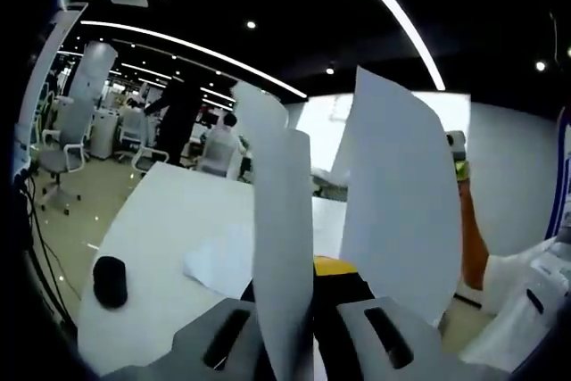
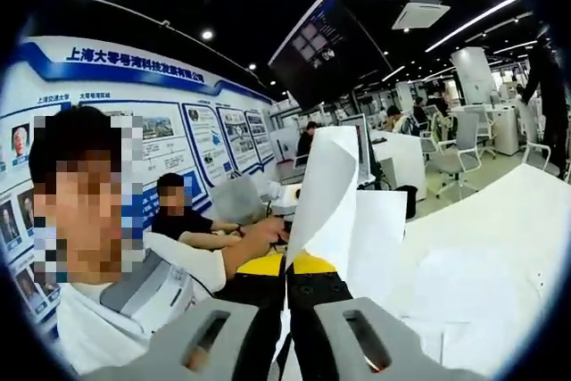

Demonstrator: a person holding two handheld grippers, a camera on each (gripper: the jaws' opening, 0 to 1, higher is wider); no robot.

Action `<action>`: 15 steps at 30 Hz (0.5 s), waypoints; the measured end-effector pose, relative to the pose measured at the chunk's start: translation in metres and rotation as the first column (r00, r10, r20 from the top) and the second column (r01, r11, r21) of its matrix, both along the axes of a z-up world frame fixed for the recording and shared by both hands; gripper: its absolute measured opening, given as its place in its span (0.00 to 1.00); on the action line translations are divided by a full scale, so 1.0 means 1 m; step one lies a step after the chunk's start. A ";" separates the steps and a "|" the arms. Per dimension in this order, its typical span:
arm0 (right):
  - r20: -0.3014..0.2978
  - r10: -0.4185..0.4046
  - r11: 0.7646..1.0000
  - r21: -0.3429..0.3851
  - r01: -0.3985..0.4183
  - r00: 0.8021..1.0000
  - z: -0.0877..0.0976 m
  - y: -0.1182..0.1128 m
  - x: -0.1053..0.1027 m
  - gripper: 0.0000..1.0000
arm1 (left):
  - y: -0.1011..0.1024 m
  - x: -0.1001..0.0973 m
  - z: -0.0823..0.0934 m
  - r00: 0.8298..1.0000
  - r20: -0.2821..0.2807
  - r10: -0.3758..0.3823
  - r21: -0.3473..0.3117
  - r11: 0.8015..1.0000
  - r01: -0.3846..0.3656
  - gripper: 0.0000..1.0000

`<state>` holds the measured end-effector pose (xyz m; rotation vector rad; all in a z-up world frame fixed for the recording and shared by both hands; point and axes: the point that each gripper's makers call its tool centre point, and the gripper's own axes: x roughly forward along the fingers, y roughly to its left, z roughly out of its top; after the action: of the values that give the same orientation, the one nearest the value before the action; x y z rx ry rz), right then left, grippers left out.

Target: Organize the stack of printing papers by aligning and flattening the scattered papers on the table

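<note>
In the left gripper view my left gripper [image 1: 299, 327] is shut on a sheaf of white printing papers [image 1: 285, 247] that stands upright and curls at the top; a second sheet [image 1: 397, 211] of it fans out to the right. A loose sheet [image 1: 223, 260] lies on the white table [image 1: 169, 220]. In the right gripper view my right gripper [image 2: 285, 332] is shut on the same upright papers [image 2: 326, 198] from the other side, the top edge bent over. More flat sheets [image 2: 464, 296] lie on the table [image 2: 526, 211].
A small black round object [image 1: 110, 280] sits near the table's edge. A person [image 2: 107, 247] holds the grippers, a hand [image 2: 259, 236] near the paper. Office chairs [image 1: 62, 144], another seated person [image 2: 174, 211] and desks stand around.
</note>
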<state>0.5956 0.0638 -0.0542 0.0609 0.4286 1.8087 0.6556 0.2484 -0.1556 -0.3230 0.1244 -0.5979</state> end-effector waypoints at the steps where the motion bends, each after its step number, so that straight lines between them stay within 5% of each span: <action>1: -0.009 0.002 1.000 0.000 -0.002 1.000 -0.001 0.001 0.000 0.00 | 0.000 0.000 0.000 1.000 0.000 0.002 0.001 1.000 -0.002 0.06; 15: -0.042 0.041 0.999 -0.023 -0.042 0.998 -0.007 0.019 -0.001 0.00 | 0.005 0.008 0.001 1.000 0.004 -0.007 -0.011 1.000 0.007 0.06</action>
<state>0.5946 0.0830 -0.0615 0.0734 0.4845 1.8454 0.6639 0.2539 -0.1545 -0.3325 0.1184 -0.6065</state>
